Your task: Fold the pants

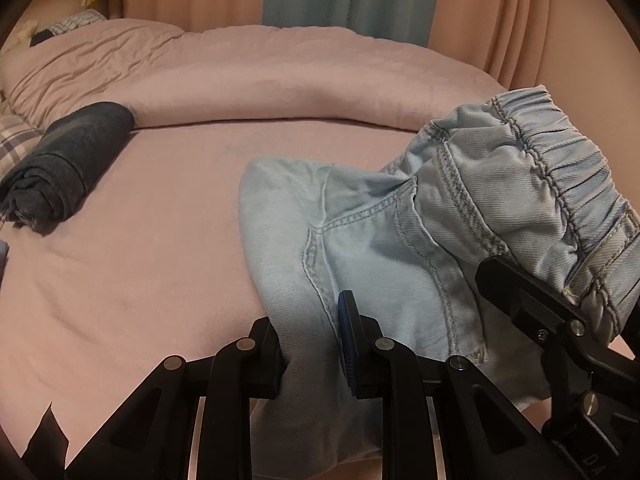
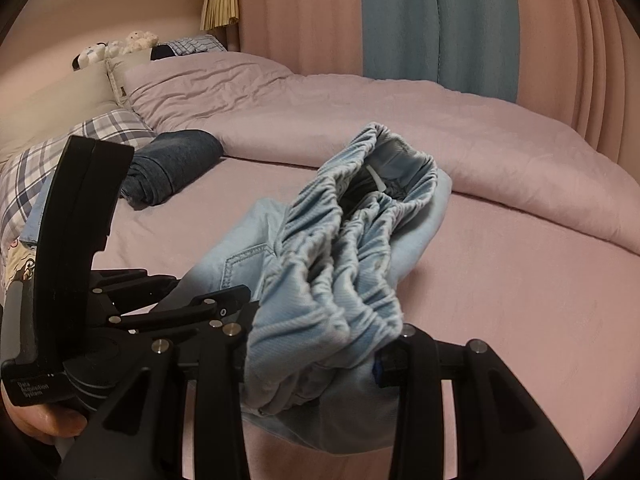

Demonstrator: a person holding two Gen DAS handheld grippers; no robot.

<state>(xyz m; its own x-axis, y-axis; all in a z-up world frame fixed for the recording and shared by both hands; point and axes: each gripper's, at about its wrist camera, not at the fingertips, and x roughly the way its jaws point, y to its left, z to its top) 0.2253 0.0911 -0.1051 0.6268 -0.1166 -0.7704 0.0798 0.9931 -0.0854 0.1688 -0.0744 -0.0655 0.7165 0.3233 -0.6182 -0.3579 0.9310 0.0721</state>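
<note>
Two grippers, both clamped on one garment. L gripper (image 1: 310,344), bottom centre of the left wrist view: jaws closed to cloth thickness on a fold of the pants (image 1: 420,240), fabric bunched between the black finger and the blue ribbed pad (image 1: 347,340). R gripper (image 2: 320,360), bottom centre of the right wrist view: jaws pinching the gathered waistband (image 2: 360,248), so likewise closed on cloth; in the left wrist view it enters at lower right (image 1: 532,304), gripping the band's end.

Pants held up off the bed sheet (image 1: 160,240), centre to right of both frames, hanging in a loose bundle; the far end appears to droop onto or near the sheet.

Progress (judgement): early. Garment is crumpled, no flat crease or stacked layers visible; legs are not laid out. Remaining: spread flat, align legs, fold lengthwise, then crosswise.

Materials: pants are pale blue denim-like twill, soft, w/ double-stitched seams, a pocket outline, and a shirred elastic waistband forming dense ridges. Sheet is pink, smooth, lightly wrinkled. Duvet (image 2: 360,112), pink, puffy, folded back across the upper frame. Dark grey rolled garment (image 1: 68,168) at left, cylindrical, marled knit. Plaid pillow (image 2: 92,140) at left; curtains (image 2: 436,20) behind, pink and blue.
</note>
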